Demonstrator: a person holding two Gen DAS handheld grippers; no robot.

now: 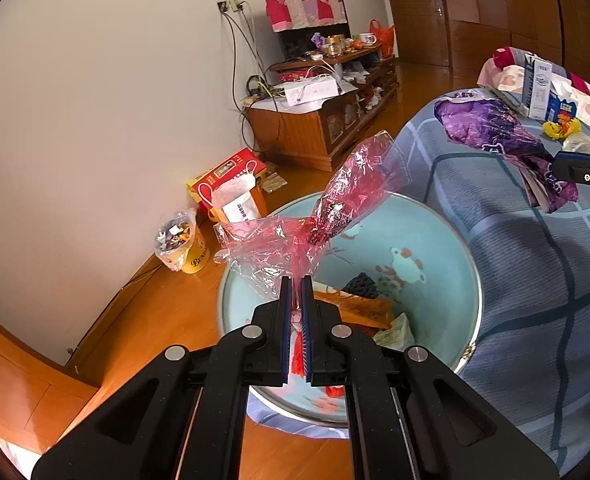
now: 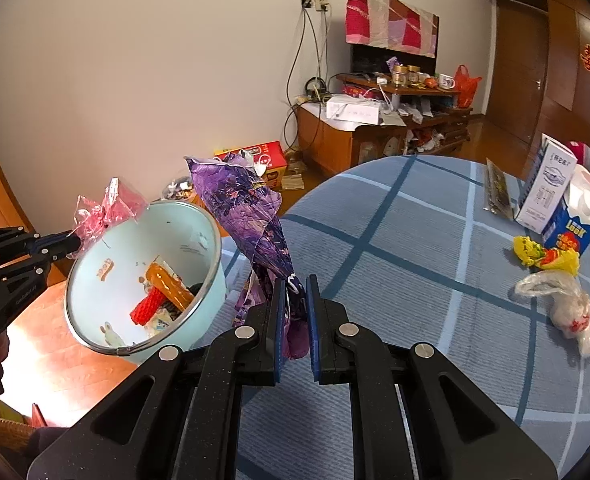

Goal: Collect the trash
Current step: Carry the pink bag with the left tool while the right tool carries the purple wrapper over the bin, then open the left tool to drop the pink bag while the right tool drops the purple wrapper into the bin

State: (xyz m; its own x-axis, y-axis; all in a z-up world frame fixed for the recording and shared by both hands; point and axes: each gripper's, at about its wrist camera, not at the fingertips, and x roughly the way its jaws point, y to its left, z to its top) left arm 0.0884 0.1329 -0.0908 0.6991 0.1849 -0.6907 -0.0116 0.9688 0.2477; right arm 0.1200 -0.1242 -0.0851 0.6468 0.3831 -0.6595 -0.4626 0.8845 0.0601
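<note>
My left gripper (image 1: 296, 282) is shut on a pink clear plastic wrapper (image 1: 335, 204) and holds it above the light blue basin (image 1: 439, 232). The basin (image 2: 91, 276) holds an orange packet (image 2: 169, 282) and red foam netting (image 2: 147, 306). My right gripper (image 2: 295, 284) is shut on a purple foil wrapper (image 2: 247, 208), held up over the bed edge beside the basin. The purple wrapper also shows in the left wrist view (image 1: 495, 136), as does the right gripper (image 1: 555, 166). The left gripper shows in the right wrist view (image 2: 75, 244).
On the blue checked bedspread (image 2: 415, 240) lie a yellow wrapper (image 2: 545, 256), a clear plastic bag (image 2: 567, 308), a blue-white carton (image 2: 543, 192) and a thin packet (image 2: 497, 188). A full yellow bin (image 1: 183, 246), a red box (image 1: 231, 176) and a wooden cabinet (image 1: 315, 128) stand by the wall.
</note>
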